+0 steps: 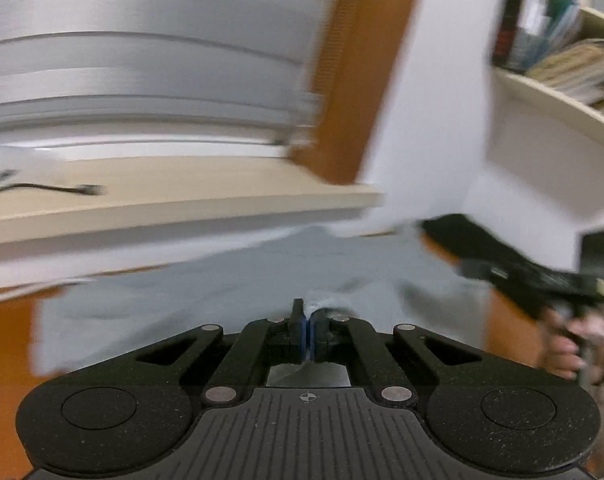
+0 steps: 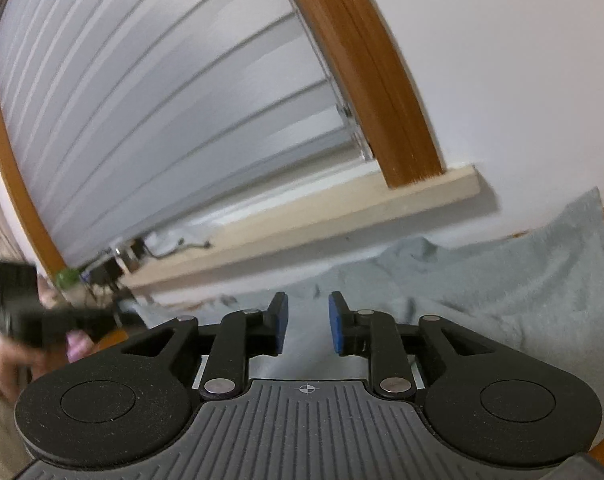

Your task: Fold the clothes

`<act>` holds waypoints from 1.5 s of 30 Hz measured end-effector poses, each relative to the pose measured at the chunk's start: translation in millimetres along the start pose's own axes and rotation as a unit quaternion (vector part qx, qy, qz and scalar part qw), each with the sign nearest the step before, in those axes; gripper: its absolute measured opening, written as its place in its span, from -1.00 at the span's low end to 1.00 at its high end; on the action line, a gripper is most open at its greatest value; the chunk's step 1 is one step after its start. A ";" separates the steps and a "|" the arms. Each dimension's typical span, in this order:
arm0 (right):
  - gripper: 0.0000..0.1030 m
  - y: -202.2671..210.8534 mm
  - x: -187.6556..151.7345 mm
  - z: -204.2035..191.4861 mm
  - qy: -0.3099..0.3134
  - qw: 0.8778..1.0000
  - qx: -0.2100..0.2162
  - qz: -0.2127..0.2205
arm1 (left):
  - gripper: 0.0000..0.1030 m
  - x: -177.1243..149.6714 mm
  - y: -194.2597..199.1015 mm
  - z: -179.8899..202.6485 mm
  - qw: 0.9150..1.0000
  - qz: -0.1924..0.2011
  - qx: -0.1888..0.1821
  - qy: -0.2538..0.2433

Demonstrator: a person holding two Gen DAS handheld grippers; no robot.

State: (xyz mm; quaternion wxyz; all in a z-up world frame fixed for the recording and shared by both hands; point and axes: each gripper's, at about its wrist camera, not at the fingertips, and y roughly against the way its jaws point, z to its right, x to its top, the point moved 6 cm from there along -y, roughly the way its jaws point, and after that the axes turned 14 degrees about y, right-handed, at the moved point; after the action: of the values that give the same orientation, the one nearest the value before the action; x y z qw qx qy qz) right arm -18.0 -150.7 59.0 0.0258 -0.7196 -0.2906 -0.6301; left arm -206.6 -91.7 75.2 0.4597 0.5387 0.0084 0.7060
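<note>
Grey-green soft knit cloth — a garment of some sort, its kind not clear through the blur — lies spread over the orange-brown wooden worktop below the pale window sill. The left hand-held gripper has its blue pads pressed together on a small ridge of that cloth, right at its near edge, with the rest of the fabric running away forward and to both sides. The right hand-held gripper stands with a wide gap between its blue pads and nothing in them; the cloth lies just ahead of and beneath it, its bulk bunched off to the right towards a raised far corner. So the left already has its hold — the right is the free one, and the loose fabric on its right side is nearest to it for a second grip.
</note>
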 end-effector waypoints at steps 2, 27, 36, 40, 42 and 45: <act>-0.30 -9.0 -14.6 3.1 0.021 0.999 -0.007 -0.027 | -0.90 0.5 -3.4 -19.7 1.000 -0.002 0.030 0.006; -0.91 -35.3 -89.4 -4.3 0.186 0.970 -0.067 -0.139 | 0.50 -38.9 -16.6 -118.6 0.990 0.006 0.128 0.060; -0.93 -5.1 -85.6 0.0 0.197 0.969 -0.075 -0.131 | -0.69 -20.0 -16.5 -97.9 0.994 -0.033 0.102 -0.016; -0.93 24.5 -84.1 7.0 0.194 0.969 -0.071 -0.134 | -0.80 7.4 18.0 -94.5 0.994 -0.043 0.094 -0.028; -0.93 40.3 -85.9 7.6 0.193 0.970 -0.066 -0.135 | -0.80 22.0 35.6 -94.8 0.994 -0.043 0.100 -0.032; -0.93 63.4 -89.9 7.1 0.195 0.969 -0.059 -0.136 | -0.80 33.4 53.6 -94.3 0.991 -0.035 0.119 -0.043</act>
State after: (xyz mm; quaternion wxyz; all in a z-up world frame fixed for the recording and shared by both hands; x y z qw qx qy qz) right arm 13.5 -235.1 -4.5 -0.0467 -0.5365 -0.3373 -0.7722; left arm -313.3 -55.1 87.9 0.4168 0.6186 0.0914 0.6597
